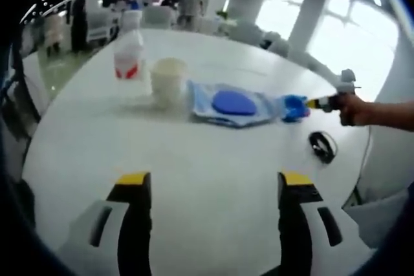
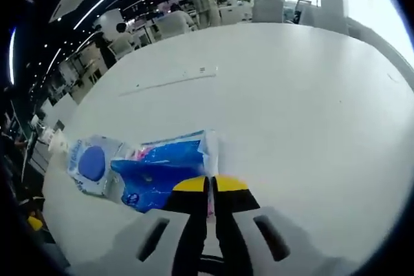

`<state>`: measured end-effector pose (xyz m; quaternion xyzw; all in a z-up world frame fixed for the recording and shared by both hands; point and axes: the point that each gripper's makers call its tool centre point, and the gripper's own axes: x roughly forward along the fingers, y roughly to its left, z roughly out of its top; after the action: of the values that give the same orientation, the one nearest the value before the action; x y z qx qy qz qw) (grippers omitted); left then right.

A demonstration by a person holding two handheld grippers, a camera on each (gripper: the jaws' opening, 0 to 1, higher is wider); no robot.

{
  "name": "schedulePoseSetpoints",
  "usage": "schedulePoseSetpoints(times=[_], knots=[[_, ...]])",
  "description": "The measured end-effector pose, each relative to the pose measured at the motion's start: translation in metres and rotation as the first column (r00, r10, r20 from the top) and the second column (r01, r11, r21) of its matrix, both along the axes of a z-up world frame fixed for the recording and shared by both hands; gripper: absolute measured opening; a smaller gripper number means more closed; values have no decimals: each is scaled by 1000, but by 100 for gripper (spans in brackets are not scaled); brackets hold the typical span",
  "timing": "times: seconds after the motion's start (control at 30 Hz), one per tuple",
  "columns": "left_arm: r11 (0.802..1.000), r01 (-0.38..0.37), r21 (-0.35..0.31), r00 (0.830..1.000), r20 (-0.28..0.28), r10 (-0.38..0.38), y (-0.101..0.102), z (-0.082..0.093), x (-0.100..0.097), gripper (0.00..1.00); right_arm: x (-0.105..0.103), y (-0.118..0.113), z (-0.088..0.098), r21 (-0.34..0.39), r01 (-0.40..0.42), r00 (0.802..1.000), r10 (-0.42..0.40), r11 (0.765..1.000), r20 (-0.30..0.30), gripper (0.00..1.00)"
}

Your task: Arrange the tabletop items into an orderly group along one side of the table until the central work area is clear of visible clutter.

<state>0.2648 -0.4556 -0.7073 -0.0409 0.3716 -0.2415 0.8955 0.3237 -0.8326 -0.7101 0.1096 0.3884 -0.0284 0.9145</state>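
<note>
Counter [image 1: 213,179], round and white, is carrying a small cluster of things toward its far side in the left gripper view: a clear plastic bottle with a red-and-white label [image 1: 129,55], a squat cream-coloured plastic cup [image 1: 168,81] just beside it, and a flat pale-blue plastic pouch with a dark blue oval on it [image 1: 231,104] lying next to the cup. The left gripper [image 1: 214,182] is hovering low over the bare near part of the counter, its yellow-tipped black fingers [image 1: 132,182] standing wide apart and gripping nothing. At the pouch's right end the right gripper [image 1: 299,106] is reaching in, held by a person's hand [image 1: 352,106], and a small black ring-shaped object [image 1: 322,145] is lying on the counter near it. In the right gripper view, the right gripper [image 2: 208,185] is pinching its fingers [image 2: 191,187] together on the edge of a bright blue crinkled plastic packet [image 2: 162,169], which is overlapping the pale-blue pouch [image 2: 92,163] on the counter [image 2: 304,114].
</note>
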Motion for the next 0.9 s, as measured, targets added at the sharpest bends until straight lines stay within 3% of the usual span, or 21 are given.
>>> schedulePoseSetpoints(times=[0.37, 0.57, 0.63, 0.77, 0.9], knots=[[1000, -5, 2, 1000, -3, 5, 2, 0, -1, 77, -5, -7, -8, 9, 49, 999, -49, 999, -19, 2], [999, 36, 38, 999, 3, -37, -2, -3, -4, 79, -8, -7, -7, 18, 60, 998, -60, 998, -25, 8], [998, 44, 37, 999, 4, -44, -4, -3, -4, 79, 2, -18, -18, 20, 56, 998, -55, 998, -36, 10], [998, 53, 40, 999, 8, -53, -5, -2, -5, 79, -7, -16, -11, 22, 63, 998, -63, 998, -30, 19], [998, 50, 35, 999, 12, -51, -5, 1, -5, 79, -15, -7, -1, 19, 22, 1000, -21, 1000, -13, 23]])
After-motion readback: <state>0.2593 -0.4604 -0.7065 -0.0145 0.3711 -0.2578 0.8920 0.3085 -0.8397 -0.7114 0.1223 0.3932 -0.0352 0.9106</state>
